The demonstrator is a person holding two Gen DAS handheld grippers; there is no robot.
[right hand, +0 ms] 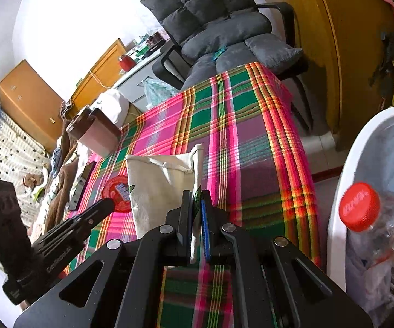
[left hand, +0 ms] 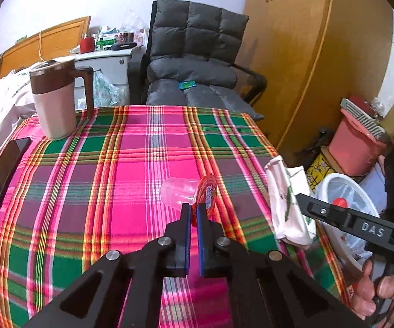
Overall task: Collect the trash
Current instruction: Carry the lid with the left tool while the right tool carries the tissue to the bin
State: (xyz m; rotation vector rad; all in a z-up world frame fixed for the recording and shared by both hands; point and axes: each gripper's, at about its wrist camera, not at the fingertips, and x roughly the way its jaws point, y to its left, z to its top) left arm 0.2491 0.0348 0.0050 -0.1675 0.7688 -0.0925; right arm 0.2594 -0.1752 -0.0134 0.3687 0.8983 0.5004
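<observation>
A clear plastic cup [left hand: 175, 191] with a red printed foil lid [left hand: 208, 194] lies on its side on the plaid tablecloth [left hand: 131, 164]. My left gripper [left hand: 193, 210] is shut on the lower rim of that lid. In the right wrist view the lid [right hand: 116, 191] shows at the tip of the left gripper [right hand: 109, 205]. My right gripper [right hand: 197, 195] is shut on the edge of a white bag with a green print [right hand: 161, 186], which stands at the table's right edge. From the left wrist view, the bag [left hand: 287, 205] hangs from the right gripper [left hand: 302, 199].
A white bin [right hand: 336, 205] beside the table holds a crushed bottle with a red cap [right hand: 359, 206]. A brown and cream lidded mug [left hand: 54, 101] and a dark phone [left hand: 2, 172] sit at the table's left. A grey padded chair [left hand: 194, 63] stands behind.
</observation>
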